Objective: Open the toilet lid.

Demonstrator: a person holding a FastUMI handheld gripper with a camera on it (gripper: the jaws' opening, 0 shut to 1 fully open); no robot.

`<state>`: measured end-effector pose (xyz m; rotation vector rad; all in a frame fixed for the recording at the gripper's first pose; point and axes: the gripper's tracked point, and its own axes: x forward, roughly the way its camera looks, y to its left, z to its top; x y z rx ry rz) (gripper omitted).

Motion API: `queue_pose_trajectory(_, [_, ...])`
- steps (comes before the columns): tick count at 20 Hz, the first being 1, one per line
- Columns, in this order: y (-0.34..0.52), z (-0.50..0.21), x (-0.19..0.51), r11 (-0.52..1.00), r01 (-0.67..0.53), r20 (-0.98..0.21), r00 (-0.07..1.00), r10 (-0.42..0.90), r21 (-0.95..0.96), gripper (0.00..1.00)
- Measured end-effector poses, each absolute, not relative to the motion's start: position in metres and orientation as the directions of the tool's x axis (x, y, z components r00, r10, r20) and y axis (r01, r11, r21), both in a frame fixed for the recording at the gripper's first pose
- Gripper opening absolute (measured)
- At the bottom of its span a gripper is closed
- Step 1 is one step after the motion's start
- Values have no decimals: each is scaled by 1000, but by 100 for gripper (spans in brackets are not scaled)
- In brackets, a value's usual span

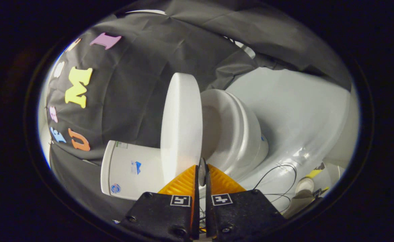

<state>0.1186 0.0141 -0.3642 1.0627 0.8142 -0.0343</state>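
The view is rolled to one side. The white toilet lid [180,124] stands lifted well away from the seat and bowl [232,131], seen edge-on just ahead of my fingers. My gripper [202,169] is shut on a small round tab [202,174] at the lid's rim, pinched between both fingertips. The white tank [129,169] lies behind the lid, against the black cloth wall.
The white floor [301,111] spreads past the bowl. Thin black cables [277,179] loop over it near the toilet's base, beside a small round white object [305,185] and some yellow-marked bits. Black cloth [133,90] hangs close behind the tank.
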Motion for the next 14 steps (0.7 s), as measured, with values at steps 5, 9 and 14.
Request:
queue_pose_trajectory(5, [24, -335, 122, 549, 351, -590, 728, 349, 759, 10])
queue_pose_trajectory(9, [34, -317, 124, 588, 329, -594, 729, 339, 739, 10])
queue_pose_trajectory(14, [52, -288, 127, 640, 282, -590, 734, 335, 715, 10])
